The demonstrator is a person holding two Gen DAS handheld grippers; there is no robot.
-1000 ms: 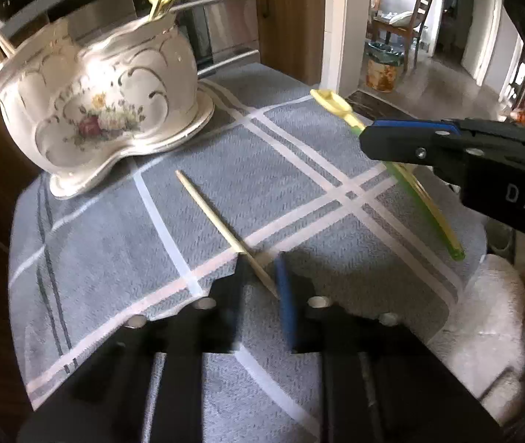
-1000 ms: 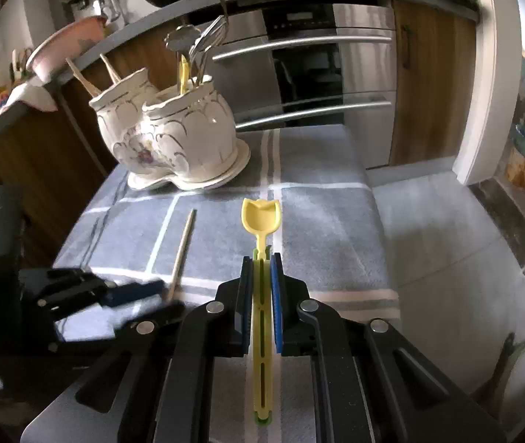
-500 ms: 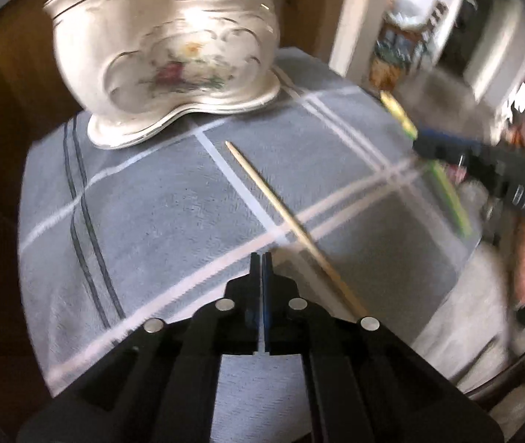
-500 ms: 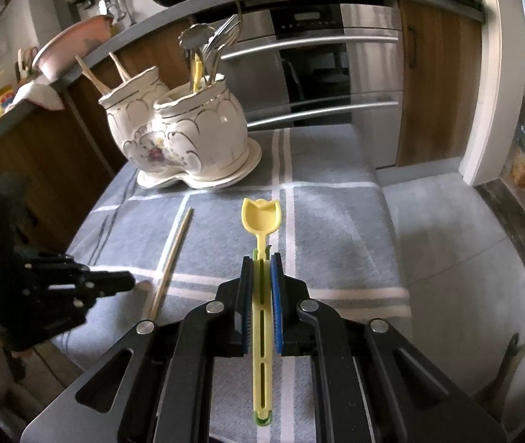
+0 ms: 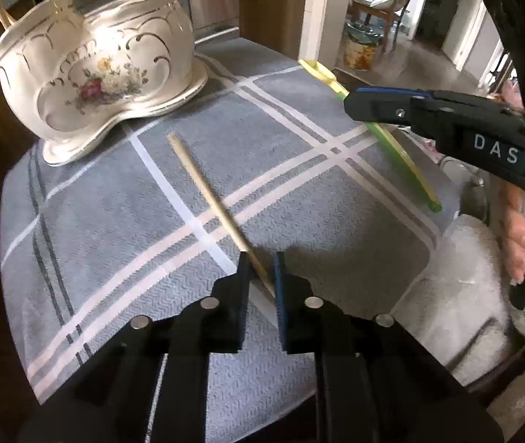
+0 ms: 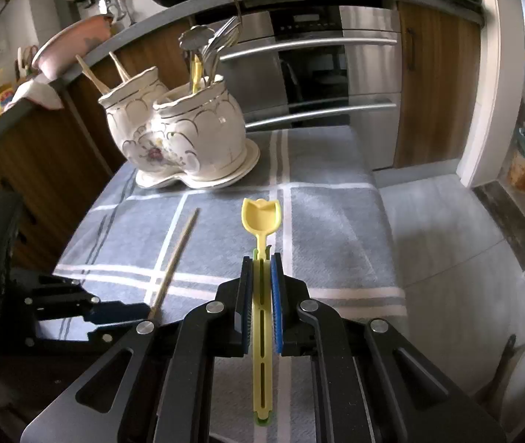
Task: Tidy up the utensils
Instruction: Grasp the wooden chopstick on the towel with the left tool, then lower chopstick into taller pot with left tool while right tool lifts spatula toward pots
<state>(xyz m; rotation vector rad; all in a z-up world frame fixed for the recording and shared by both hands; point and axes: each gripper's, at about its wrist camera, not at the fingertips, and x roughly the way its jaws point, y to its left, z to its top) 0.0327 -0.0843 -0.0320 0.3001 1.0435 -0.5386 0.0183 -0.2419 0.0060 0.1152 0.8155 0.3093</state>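
Two grippers over grey plaid cloth point(image 5: 114, 199), left gripper point(image 5: 260, 269) opening around chopstick point(image 5: 207, 192) lower centre, right gripper point(image 6: 261, 284) pinching yellow spoon point(image 6: 261, 217), floral holder point(image 5: 92, 70) upper left.

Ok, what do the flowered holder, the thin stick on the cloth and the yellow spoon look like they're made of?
flowered holder: looks like glazed ceramic, glossy white with bright highlights, gold trim and a painted bouquet.
thin stick: pale and matte, probably wood or bamboo; the grain is too fine to see.
yellow spoon: seems to be plastic, uniformly yellow and smooth, with moulded slots along the handle and a green layer beneath.
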